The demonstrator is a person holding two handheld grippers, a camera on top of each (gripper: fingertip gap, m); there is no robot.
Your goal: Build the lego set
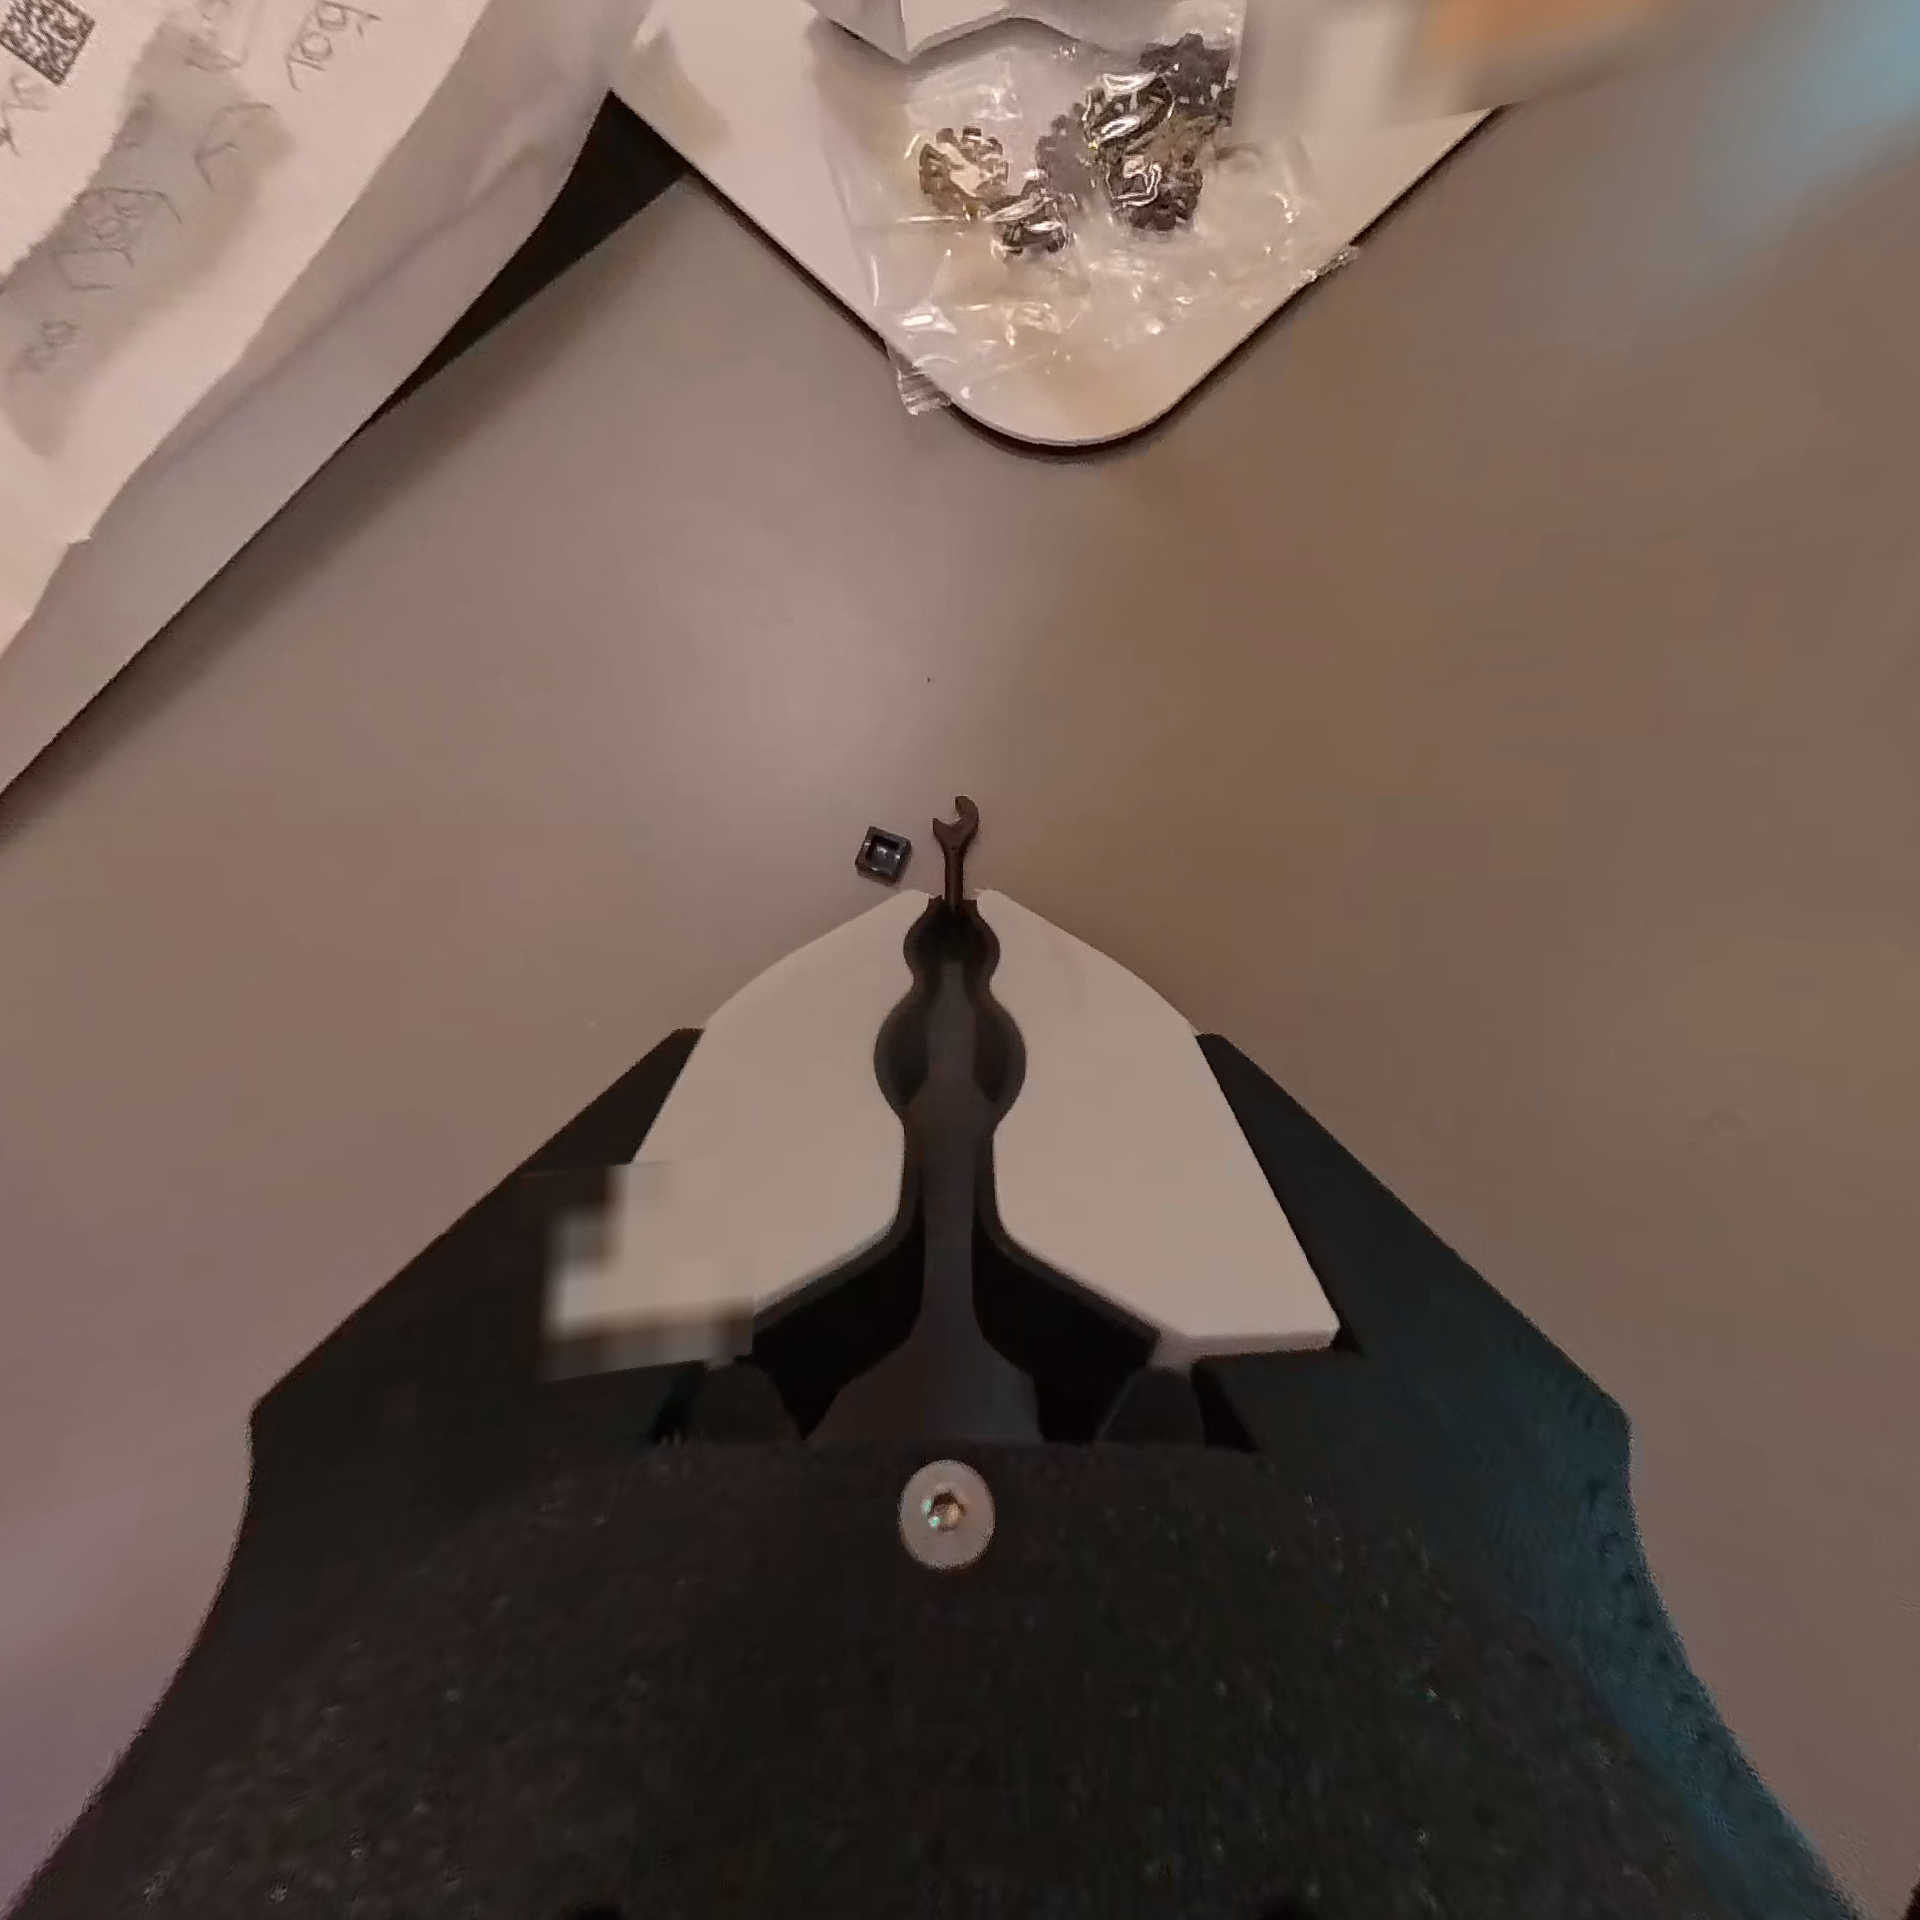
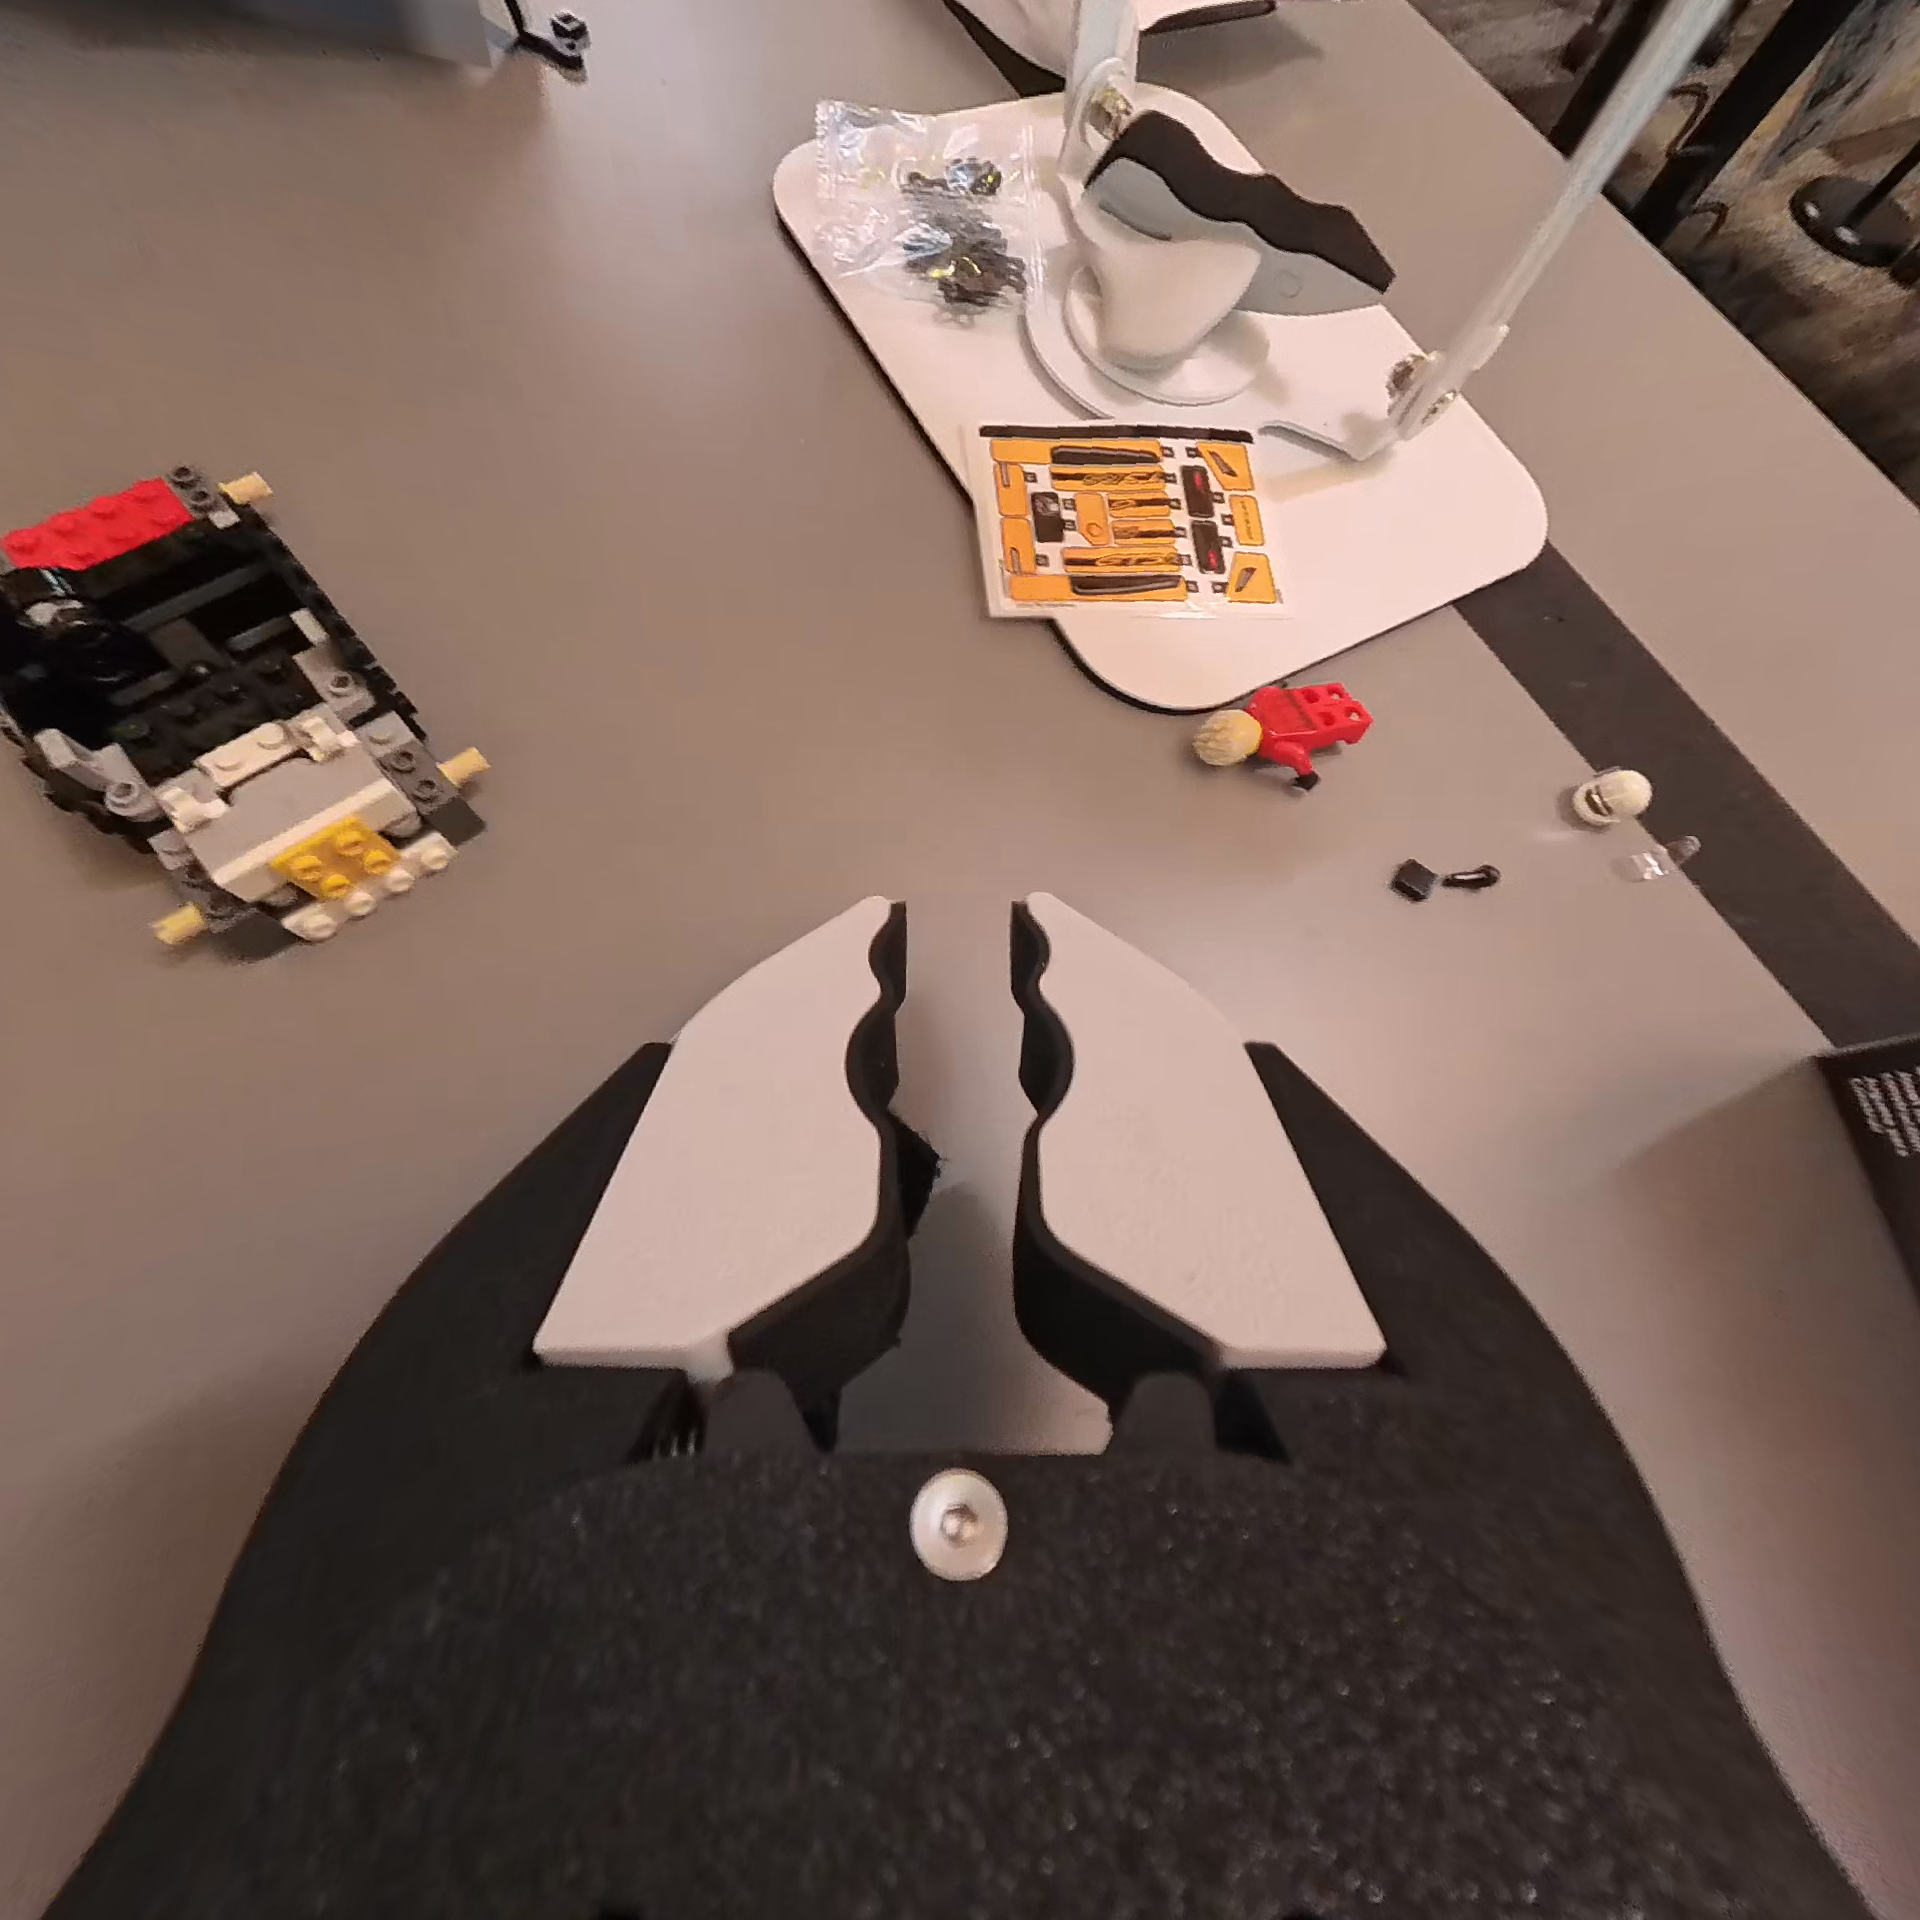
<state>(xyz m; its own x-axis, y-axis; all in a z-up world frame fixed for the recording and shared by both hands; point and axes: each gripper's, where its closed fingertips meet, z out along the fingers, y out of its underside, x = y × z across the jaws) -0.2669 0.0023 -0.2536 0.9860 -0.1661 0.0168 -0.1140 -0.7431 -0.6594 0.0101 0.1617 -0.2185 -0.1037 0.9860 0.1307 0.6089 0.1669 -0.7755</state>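
In the left wrist view my left gripper [image 1: 951, 899] is shut, and a tiny black wrench [image 1: 958, 831] sticks out from between its tips, above the grey table. A small black square tile [image 1: 881, 854] lies just left of it. My right gripper [image 2: 958, 909] is open and empty above the table. A partly built black, grey and red car chassis [image 2: 229, 707] lies to its left. A red minifigure torso with a head [image 2: 1288, 727], a white helmet [image 2: 1610, 798], a black tile [image 2: 1413, 880] and a small black curved piece [image 2: 1470, 876] lie ahead to its right.
A white mat [image 2: 1455, 540] holds a clear bag of dark parts [image 2: 935, 208], a yellow sticker sheet [image 2: 1127, 520] and a white and black fixture on a round base [image 2: 1164, 312]. The bag [image 1: 1081, 177] and instruction paper [image 1: 156, 260] show in the left wrist view. A dark box corner [image 2: 1870, 1122] is at the right. My right fingertips sit around 35 centimeters from my left ones. From the right gripper's tips to the black tile [image 2: 1413, 880] is close to 11 centimeters. The left gripper is farther from the small black curved piece [image 2: 1470, 876], some 40 centimeters, than the right, some 12 centimeters. My left tips are about 40 centimeters from the white helmet [image 2: 1610, 798], my right tips only 15 centimeters.
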